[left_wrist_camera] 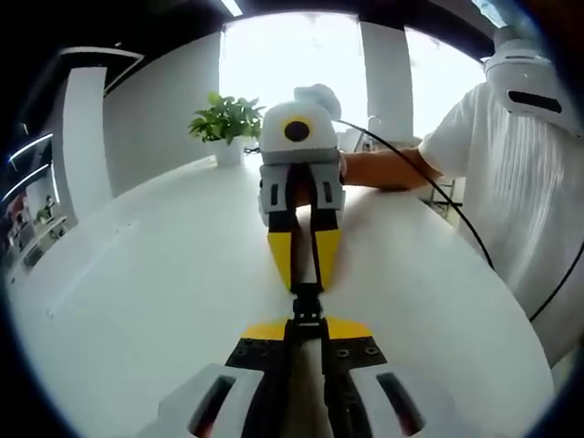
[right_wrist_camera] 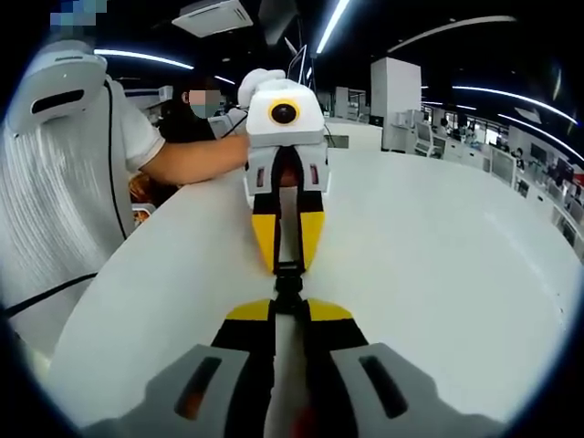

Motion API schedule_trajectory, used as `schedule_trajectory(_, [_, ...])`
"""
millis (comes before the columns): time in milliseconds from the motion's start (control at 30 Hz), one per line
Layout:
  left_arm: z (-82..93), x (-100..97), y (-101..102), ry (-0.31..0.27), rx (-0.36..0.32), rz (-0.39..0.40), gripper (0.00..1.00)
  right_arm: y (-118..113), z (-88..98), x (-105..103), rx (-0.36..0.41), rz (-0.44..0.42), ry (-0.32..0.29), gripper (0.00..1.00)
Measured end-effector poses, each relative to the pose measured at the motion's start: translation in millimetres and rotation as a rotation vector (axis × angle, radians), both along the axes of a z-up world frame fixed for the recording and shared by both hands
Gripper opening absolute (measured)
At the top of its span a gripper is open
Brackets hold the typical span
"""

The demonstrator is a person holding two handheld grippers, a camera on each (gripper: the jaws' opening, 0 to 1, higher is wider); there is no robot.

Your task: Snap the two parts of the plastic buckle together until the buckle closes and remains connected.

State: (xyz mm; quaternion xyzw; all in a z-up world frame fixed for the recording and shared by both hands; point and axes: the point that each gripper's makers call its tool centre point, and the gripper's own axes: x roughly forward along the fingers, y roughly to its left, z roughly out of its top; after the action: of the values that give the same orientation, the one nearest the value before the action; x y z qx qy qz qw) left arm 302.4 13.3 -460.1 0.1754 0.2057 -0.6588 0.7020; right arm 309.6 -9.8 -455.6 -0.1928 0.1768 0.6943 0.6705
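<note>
- Your left claw (left_wrist_camera: 307, 321), at the bottom centre of the left gripper view, is closed down on one end of the black plastic buckle (left_wrist_camera: 307, 306).
- Your right claw (right_wrist_camera: 288, 305) is likewise closed on the buckle's (right_wrist_camera: 288, 278) other end, tip to tip with the left.
- The buckle sits mid-frame above the white worktop (left_wrist_camera: 137, 292); you cannot tell whether it is latched.
- A potted plant (left_wrist_camera: 226, 123) stands at the upper left of the left gripper view.
</note>
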Motion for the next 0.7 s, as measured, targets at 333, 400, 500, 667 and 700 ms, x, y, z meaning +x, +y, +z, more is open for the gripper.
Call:
schedule_trajectory(333, [0.6,0.1,-1.5,0.002,-0.001,0.009,0.09,-0.2,0.4,1.2,0.0,-0.005,-0.007,0.09])
schedule_trajectory(400, [0.6,0.6,-1.8,0.003,0.0,0.015,0.09,-0.2,0.4,1.6,-0.001,-0.009,-0.009,0.09])
schedule_trajectory(500, [0.8,1.4,-2.2,-0.001,0.001,0.02,0.08,-0.5,0.4,2.3,-0.001,-0.012,-0.011,0.09])
schedule_trajectory(667, [0.9,2.0,-2.6,-0.003,0.001,0.02,0.08,-0.8,0.3,2.9,0.0,-0.009,-0.012,0.09])
schedule_trajectory(700, [1.0,2.3,-2.6,-0.005,0.0,0.017,0.08,-1.0,0.3,2.8,0.001,-0.008,-0.012,0.09])
